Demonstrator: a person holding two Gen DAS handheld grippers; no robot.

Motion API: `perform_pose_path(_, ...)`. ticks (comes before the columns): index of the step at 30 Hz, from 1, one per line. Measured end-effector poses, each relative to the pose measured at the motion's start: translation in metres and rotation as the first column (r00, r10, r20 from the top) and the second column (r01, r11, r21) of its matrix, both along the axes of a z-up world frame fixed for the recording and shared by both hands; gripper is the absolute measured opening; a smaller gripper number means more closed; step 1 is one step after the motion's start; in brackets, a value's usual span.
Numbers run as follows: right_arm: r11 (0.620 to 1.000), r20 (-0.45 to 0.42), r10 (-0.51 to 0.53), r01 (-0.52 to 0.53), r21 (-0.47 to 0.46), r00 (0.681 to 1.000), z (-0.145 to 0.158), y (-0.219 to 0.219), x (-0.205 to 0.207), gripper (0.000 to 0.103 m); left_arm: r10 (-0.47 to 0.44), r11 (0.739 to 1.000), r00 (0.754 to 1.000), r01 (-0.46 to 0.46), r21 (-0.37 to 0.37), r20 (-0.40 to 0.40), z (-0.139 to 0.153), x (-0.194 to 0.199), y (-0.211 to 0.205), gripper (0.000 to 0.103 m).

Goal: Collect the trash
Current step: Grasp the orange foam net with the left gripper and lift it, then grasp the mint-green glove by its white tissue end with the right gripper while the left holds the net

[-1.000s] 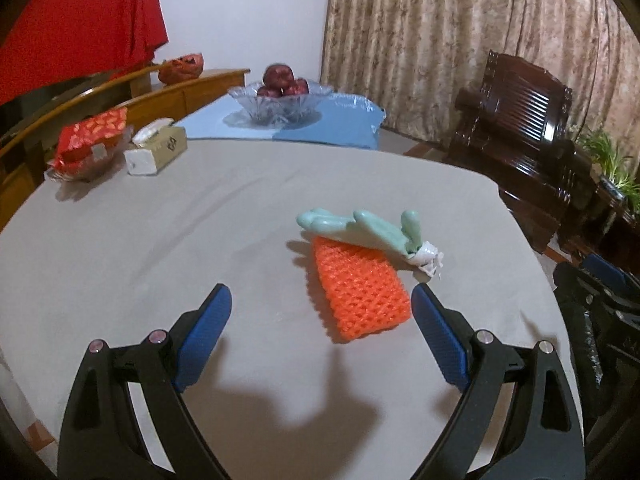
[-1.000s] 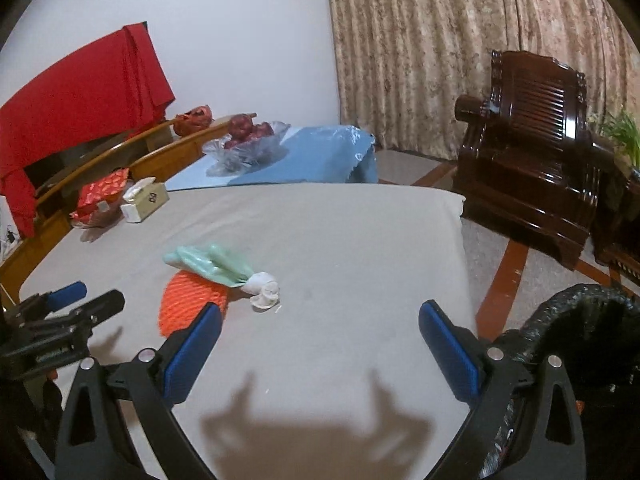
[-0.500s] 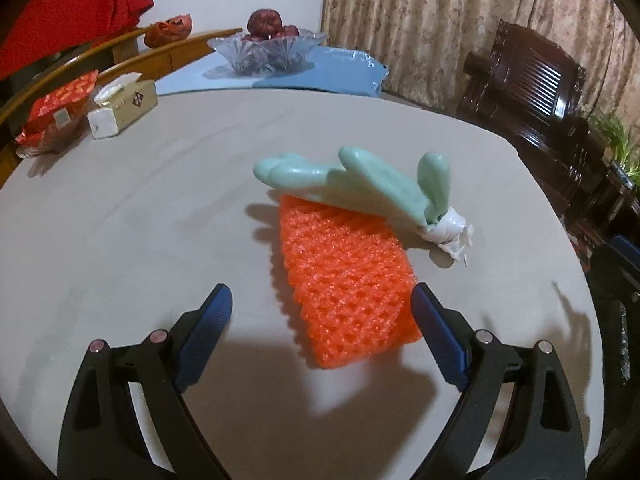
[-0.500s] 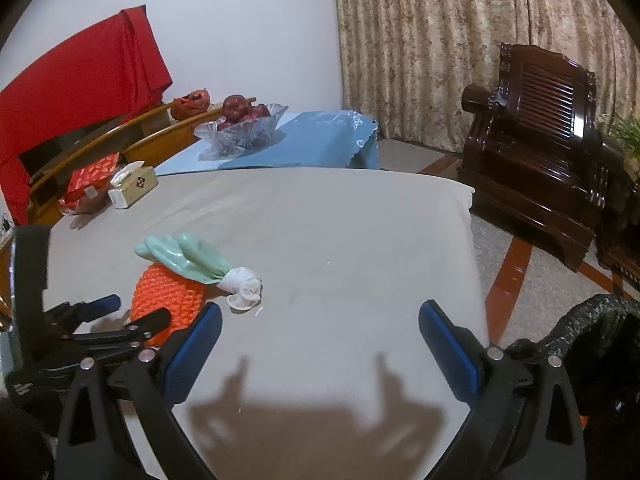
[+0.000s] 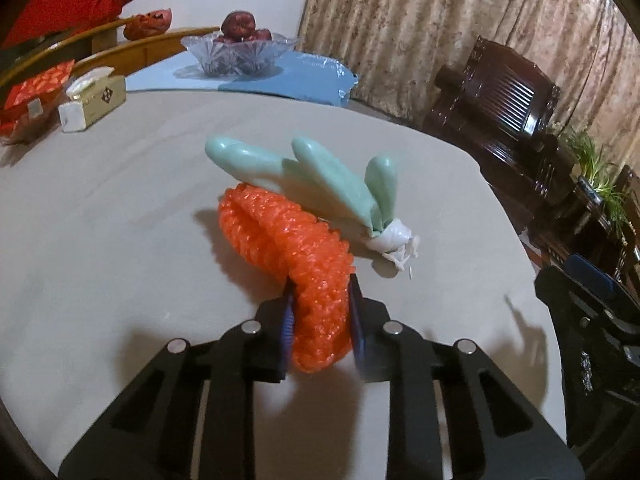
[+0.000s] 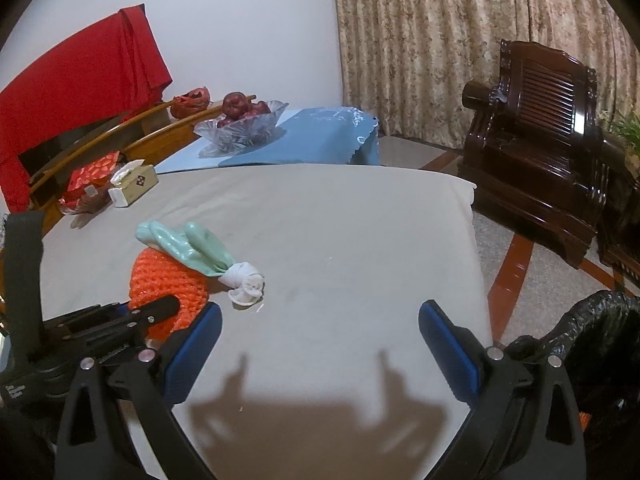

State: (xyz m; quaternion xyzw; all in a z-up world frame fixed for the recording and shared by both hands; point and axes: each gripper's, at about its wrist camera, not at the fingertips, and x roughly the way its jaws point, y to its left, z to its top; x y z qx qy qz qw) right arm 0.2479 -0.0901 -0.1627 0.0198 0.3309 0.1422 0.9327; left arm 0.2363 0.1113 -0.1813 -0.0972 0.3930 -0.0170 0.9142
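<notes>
An orange foam net [image 5: 288, 240] lies on the grey table [image 5: 120, 208], buckled upward. My left gripper [image 5: 320, 304] is closing on its near end, and both blue pads press into it. A pale green rubber glove [image 5: 320, 172] with a white crumpled cuff [image 5: 390, 240] rests partly on the net's far end. In the right wrist view the net [image 6: 168, 276] and glove [image 6: 188, 242] lie at the left, with the left gripper [image 6: 132, 316] on the net. My right gripper [image 6: 320, 344] hangs open over bare table, holding nothing.
A black-lined trash bin [image 6: 592, 320] stands off the table's right edge. At the far left are a tissue box [image 5: 92, 100] and a red packet [image 5: 36, 88]. Behind are a glass fruit bowl [image 5: 240, 52] on a blue cloth and a dark wooden armchair [image 6: 540, 140].
My left gripper moved forward and down onto the orange net, then closed from wide open, bunching the net into a fold. The right gripper drifted only slightly and stays open.
</notes>
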Motion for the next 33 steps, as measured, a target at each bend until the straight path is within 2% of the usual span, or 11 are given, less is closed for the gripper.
perform_pose_path(6,1.000,0.020,0.015,-0.016,0.009,1.000,0.010,0.007,-0.004,0.097,0.055,0.998,0.998,-0.056,0.018,0.027,0.021,-0.024,0.023,0.022)
perform_pose_path(11,0.999,0.035,0.035,-0.035,0.015,0.999,0.016,0.017,-0.008,0.097,0.127,0.989,0.991,-0.130,0.076,0.049,0.033,-0.047,0.050,0.022)
perform_pose_path(14,0.998,0.034,0.055,-0.055,0.018,0.998,0.016,0.027,-0.009,0.097,0.156,0.983,0.986,-0.160,0.084,0.055,0.040,-0.056,0.066,0.022)
perform_pose_path(27,0.992,-0.036,0.125,-0.126,-0.025,0.992,-0.015,0.074,0.023,0.096,0.164,0.981,0.985,-0.169,0.092,0.056,0.035,-0.045,0.076,0.022)
perform_pose_path(33,0.987,-0.086,0.153,-0.156,-0.035,0.984,-0.029,0.083,0.050,0.086,0.157,0.982,0.986,-0.161,0.095,0.049,0.028,-0.038,0.073,0.022)
